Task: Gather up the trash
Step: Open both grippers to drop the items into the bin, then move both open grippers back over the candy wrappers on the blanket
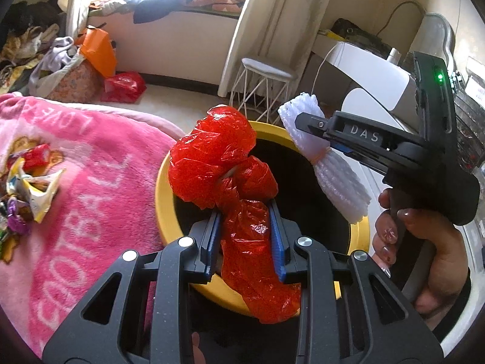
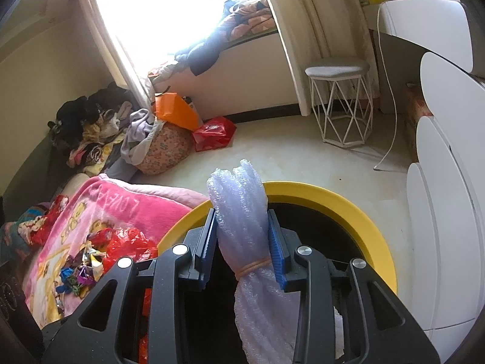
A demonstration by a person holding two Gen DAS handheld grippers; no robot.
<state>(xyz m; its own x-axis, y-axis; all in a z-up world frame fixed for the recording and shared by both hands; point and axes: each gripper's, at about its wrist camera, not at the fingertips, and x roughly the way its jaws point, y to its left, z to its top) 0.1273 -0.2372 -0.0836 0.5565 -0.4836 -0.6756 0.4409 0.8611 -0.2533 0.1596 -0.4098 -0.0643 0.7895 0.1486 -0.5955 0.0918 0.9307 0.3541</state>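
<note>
Far left, a pile of crumpled wrappers (image 1: pixel 25 188) lies on the pink blanket (image 1: pixel 91 157). The left gripper (image 1: pixel 245 239) has its jaws clenched on a red plastic bag (image 1: pixel 224 163), long axis running away from the camera, over the yellow-rimmed bin (image 1: pixel 163 200); the bag's near end is hidden below the jaws. To the right, the right gripper (image 2: pixel 242 242) grasps a banded foam bundle (image 2: pixel 242 209), tip pointing toward the floor beyond the bin, its tail cut off.

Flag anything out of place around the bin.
Loose wrappers lie strewn on the pink blanket beside the yellow bin, uncollected. The red bag and foam bundle are gripped above the bin.
</note>
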